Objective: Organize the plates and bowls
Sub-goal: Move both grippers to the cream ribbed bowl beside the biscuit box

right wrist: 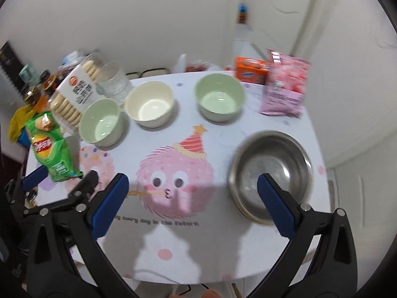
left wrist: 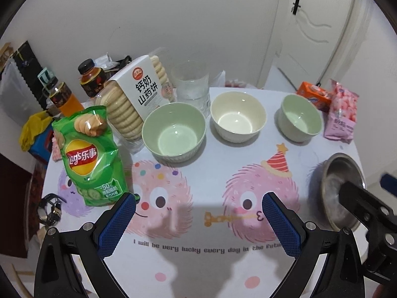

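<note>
The round white table with pink cartoon print [left wrist: 198, 268] carries three ceramic bowls in a row toward its far edge: a pale green ribbed bowl on the left [left wrist: 173, 131], a cream ceramic bowl in the middle [left wrist: 237, 116], and a second pale green bowl on the right [left wrist: 300, 117]. All three stand upright and apart from one another. A round stainless steel bowl [right wrist: 270, 171] stands nearer, close to the right edge of the table.

The left edge is crowded: a green crisp bag [left wrist: 90, 156], a clear tray of round biscuits with a white label [left wrist: 135, 94] and a clear glass tumbler [left wrist: 191, 84] sit just beside the left green bowl. An orange carton [right wrist: 250, 70] and a pink sweet packet [right wrist: 285, 87] occupy the far right corner. The centre and near part of the table are open.

The left gripper [left wrist: 198, 219] hovers over the near centre with its blue-padded fingers [left wrist: 119, 223] spread wide and nothing between them. The right gripper [right wrist: 193, 198] is likewise spread wide and empty; its right finger overlaps the steel bowl in the right wrist view, and contact cannot be confirmed
</note>
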Available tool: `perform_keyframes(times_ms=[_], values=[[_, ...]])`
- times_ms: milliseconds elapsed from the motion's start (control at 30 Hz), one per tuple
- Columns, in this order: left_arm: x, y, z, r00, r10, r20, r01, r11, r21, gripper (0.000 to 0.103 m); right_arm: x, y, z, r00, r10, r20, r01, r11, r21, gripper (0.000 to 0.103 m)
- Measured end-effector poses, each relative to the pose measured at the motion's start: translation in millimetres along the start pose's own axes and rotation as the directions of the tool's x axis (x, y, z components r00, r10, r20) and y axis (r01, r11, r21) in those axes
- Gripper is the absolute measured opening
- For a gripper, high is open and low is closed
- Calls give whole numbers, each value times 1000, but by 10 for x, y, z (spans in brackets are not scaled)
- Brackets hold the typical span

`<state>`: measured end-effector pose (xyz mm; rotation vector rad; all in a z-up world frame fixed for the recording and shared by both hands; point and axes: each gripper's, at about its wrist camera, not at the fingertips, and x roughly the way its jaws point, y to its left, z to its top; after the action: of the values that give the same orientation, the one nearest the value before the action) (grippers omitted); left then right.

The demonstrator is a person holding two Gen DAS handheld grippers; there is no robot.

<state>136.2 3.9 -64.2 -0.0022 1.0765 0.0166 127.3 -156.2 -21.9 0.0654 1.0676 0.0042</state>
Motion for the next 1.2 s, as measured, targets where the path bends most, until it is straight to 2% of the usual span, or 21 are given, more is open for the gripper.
perform_keyframes(times_ms=[133, 233, 333, 433, 500, 600, 700, 767, 833, 867, 967, 1067, 1200], values=[[99, -34, 94, 999, 51, -4, -51, 999, -12, 103, 240, 176, 268, 989, 138, -53, -143, 985, -98, 103], [252, 12, 115, 995, 87, -55, -90, 994, -62, 103, 392, 259, 411, 978, 190, -87, -201, 967, -157, 103], [308, 148, 124, 992, 99, -82, -110, 985, -137, 103, 549, 236, 537, 956, 254, -149, -275, 951, -144, 103], [295, 285, 173, 990, 117, -79, -131, 971, -199, 103, 683, 151, 701, 947, 267, -176, -290, 949, -121, 103], [328, 386, 235, 992, 103, -71, -117, 963, -242, 103, 773, 62, 832, 929, 307, -206, -325, 944, -60, 103], [468, 489, 322, 989, 107, -104, -131, 955, -265, 103, 871, 27, 995, 899, 369, -235, -376, 927, 16, 103], [607, 635, 369, 990, 59, -126, -95, 951, -295, 102, 958, 94, 1087, 862, 443, -245, -431, 897, 102, 103], [656, 733, 406, 992, 23, -125, -62, 947, -316, 102, 1046, 151, 1073, 831, 485, -272, -451, 874, 179, 103], [729, 776, 453, 991, 8, -136, -49, 954, -297, 102, 1190, 238, 1009, 768, 564, -304, -486, 822, 297, 103], [783, 789, 472, 989, 6, -147, -47, 958, -282, 102, 1258, 289, 979, 753, 578, -315, -484, 810, 330, 103], [936, 813, 493, 982, -22, -186, -27, 966, -258, 101, 1419, 417, 918, 747, 572, -338, -452, 810, 374, 103], [1088, 861, 490, 974, -45, -220, -13, 968, -252, 91, 1601, 509, 859, 713, 610, -347, -438, 773, 459, 103], [1224, 911, 492, 967, -61, -246, -5, 966, -257, 88, 1699, 594, 850, 708, 611, -354, -421, 767, 484, 103]])
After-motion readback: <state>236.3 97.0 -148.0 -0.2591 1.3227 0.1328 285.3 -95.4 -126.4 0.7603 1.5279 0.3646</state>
